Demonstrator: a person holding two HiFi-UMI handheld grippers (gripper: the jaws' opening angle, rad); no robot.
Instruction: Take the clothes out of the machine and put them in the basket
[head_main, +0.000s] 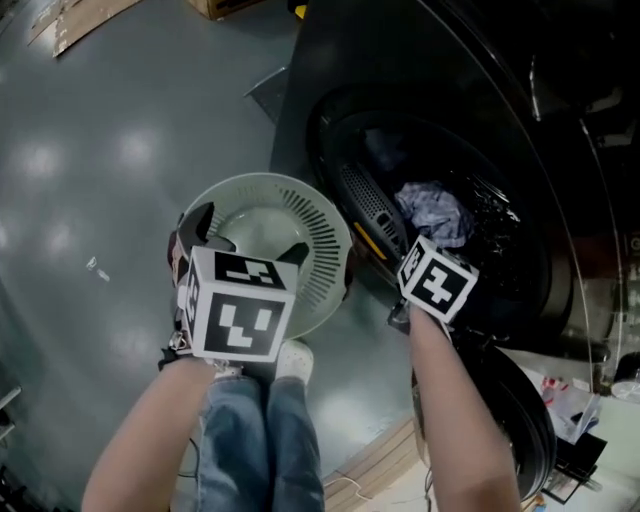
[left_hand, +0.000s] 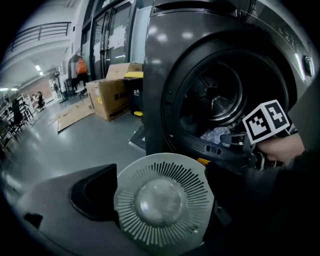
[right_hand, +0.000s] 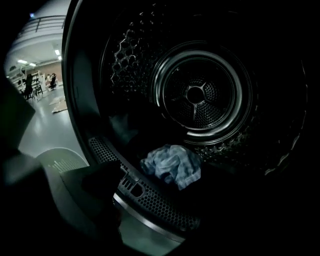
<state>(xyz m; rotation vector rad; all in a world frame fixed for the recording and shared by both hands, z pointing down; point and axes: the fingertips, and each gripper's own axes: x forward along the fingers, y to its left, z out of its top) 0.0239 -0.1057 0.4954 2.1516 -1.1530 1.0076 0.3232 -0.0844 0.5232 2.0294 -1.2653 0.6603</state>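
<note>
Right tool (left_hand: 234, 141), open and empty, is facing the blue cloth (head_main: 435, 210) at twelve o'clock, ready to grab. Left tool (head_main: 250, 245), also open, is hovering over the basket (head_main: 325, 215).

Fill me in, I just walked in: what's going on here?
A person is unloading a front-loading machine with two handheld grippers. The right gripper, jaws open, is at the drum opening, pointed at a crumpled blue cloth and not yet gripping it. The left gripper hovers open above the pale basket on the floor, which looks empty.
</note>
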